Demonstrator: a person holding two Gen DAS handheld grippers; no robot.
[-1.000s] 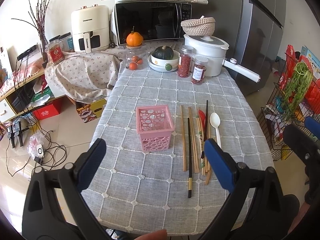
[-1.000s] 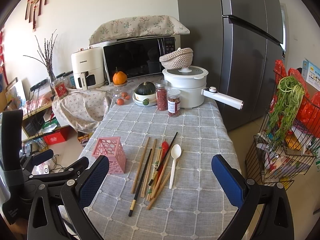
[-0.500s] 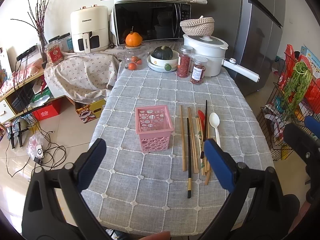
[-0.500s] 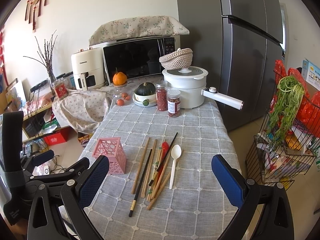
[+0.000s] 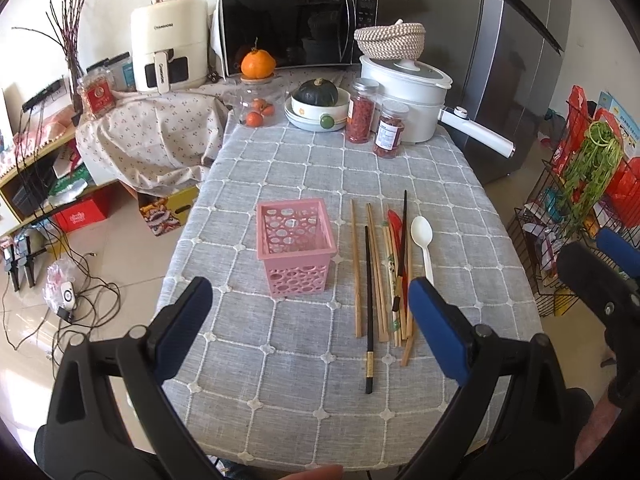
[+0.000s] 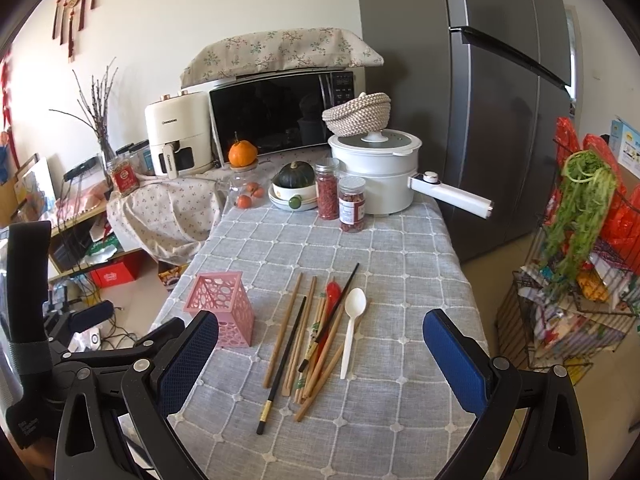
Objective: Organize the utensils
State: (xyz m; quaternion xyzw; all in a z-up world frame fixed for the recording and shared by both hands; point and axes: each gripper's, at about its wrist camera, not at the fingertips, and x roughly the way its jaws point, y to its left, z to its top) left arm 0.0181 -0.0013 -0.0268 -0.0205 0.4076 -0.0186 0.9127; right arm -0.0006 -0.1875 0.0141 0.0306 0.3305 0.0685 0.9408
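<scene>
Above the worktop [image 5: 280, 360], both the left hand-held gripper [image 5: 308, 320] and right hand-held gripper [image 6: 320, 344] are being held apart, empty, ready for loading loose chopsticks [image 6: 316, 344] into the pink basket [image 5: 294, 244].

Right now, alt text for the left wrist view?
An open left tool hovers over a grey checked table, holding nothing. A pink basket stands upright with nothing visible in it; chopsticks, a red spoon and a white spoon lie beside it.
</scene>
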